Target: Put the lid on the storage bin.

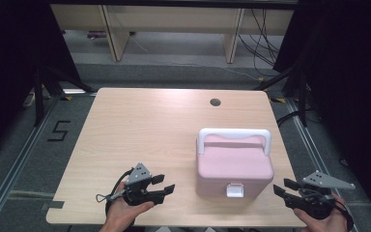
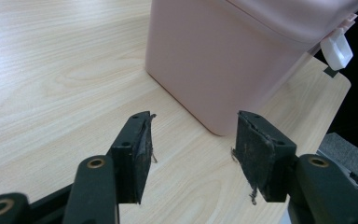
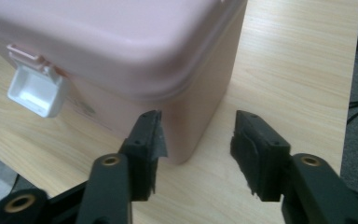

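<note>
**Pink box on the table, a gripper waiting at each side**

From the high view, a light wooden table [image 1: 140, 125] carries a pink box [image 1: 234, 166] on its right half, toward the near edge. The lid is on, a white handle [image 1: 234, 135] lies folded along the far side of the lid, and a white latch [image 1: 235, 190] sits on the front wall facing the person. A small round hole [image 1: 215, 102] marks the far part of the tabletop. The left gripper [image 1: 165, 184] is held in the left hand [image 1: 121, 212] near the front edge, to the left of the box and apart from it, jaws spread and empty. The right gripper [image 1: 281, 187] is held in the right hand [image 1: 326, 220] at the table's front right corner, just beside the box's right front corner — its jaws also spread.

In the left gripper view, the two black jaws stand wide apart with nothing between them; the worn pads [image 2: 251, 154] look frayed. The box's rounded corner [image 2: 223, 70] rises just beyond them, the latch [image 2: 336, 49] showing at the upper right.

In the right gripper view, the jaws are likewise parted and hold nothing. The box corner [image 3: 200, 112] stands close ahead, the left jaw overlapping it in the picture — whether it touches cannot be told. The latch [image 3: 36, 90] hangs at the left
</note>
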`<state>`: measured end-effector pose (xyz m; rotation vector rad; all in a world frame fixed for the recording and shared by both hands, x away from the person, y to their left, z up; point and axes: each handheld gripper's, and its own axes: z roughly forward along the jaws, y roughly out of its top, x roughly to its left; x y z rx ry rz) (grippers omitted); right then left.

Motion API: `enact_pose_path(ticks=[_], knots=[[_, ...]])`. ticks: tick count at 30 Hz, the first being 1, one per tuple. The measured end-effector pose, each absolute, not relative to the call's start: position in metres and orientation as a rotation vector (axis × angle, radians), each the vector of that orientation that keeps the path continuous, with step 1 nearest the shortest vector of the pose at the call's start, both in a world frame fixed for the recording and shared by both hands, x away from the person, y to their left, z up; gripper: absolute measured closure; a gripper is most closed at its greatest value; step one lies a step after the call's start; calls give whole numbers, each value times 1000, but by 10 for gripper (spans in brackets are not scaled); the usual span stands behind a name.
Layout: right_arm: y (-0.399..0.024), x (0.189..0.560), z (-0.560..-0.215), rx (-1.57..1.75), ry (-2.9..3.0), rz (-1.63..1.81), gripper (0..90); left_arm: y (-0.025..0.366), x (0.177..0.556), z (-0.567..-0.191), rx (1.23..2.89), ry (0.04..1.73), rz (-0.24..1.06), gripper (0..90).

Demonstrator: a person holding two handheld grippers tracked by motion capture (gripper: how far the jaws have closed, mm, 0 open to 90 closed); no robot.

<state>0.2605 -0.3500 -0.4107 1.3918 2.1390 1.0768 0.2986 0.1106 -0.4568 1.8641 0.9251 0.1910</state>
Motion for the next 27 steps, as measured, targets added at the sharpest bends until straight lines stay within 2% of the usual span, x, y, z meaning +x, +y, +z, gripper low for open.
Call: enact_pose_path(ticks=[3,11,27], knots=[[-352,261,-419,1404,2126,1082,423,113,298,-458,1871,935,198,411],[-353,260,-437,1427,2108,1104,346,118,296,-467,1862,930,186,319],[-347,255,-465,1430,2146,1067,222,136,282,-471,1869,913,228,248]])
